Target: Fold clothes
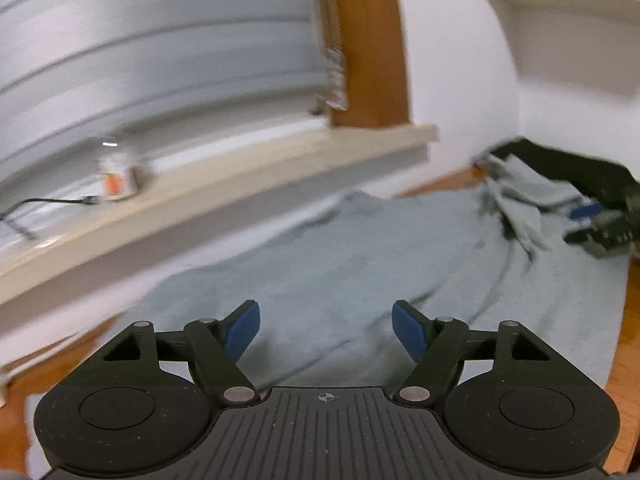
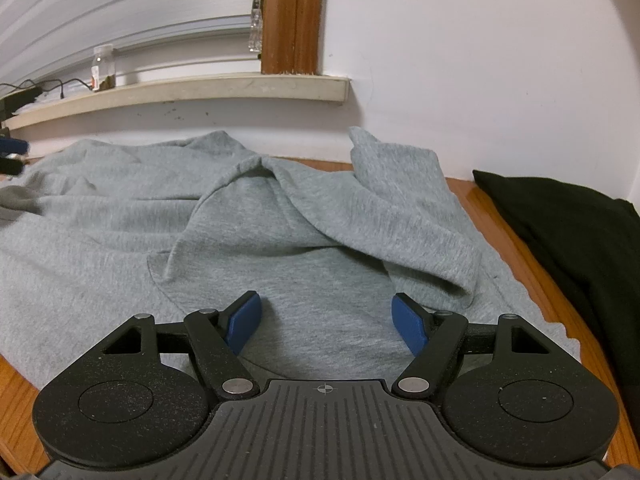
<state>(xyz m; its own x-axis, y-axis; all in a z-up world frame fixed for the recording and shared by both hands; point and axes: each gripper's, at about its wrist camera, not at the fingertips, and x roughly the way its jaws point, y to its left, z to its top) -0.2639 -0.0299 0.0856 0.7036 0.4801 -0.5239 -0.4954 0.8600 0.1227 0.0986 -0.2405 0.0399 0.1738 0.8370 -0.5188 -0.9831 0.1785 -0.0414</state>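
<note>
A grey sweatshirt [image 2: 240, 216] lies spread on a wooden table [image 2: 532, 292], one sleeve folded across its body at the right [image 2: 404, 208]. My right gripper [image 2: 326, 320] is open and empty just above the garment's near part. In the blurred left wrist view the same garment [image 1: 340, 264] lies ahead. My left gripper [image 1: 326, 330] is open and empty above its near edge. The right gripper also shows at the far right of the left wrist view [image 1: 600, 224], by the bunched sleeve. The left gripper's blue pads show at the left edge of the right wrist view [image 2: 12, 146].
A folded black garment [image 2: 568, 232] lies on the table at the right, against the white wall. A windowsill [image 2: 200, 90] runs behind the table with a small jar [image 2: 103, 68] and a cable on it. Blinds and a wooden window frame [image 2: 292, 16] stand above.
</note>
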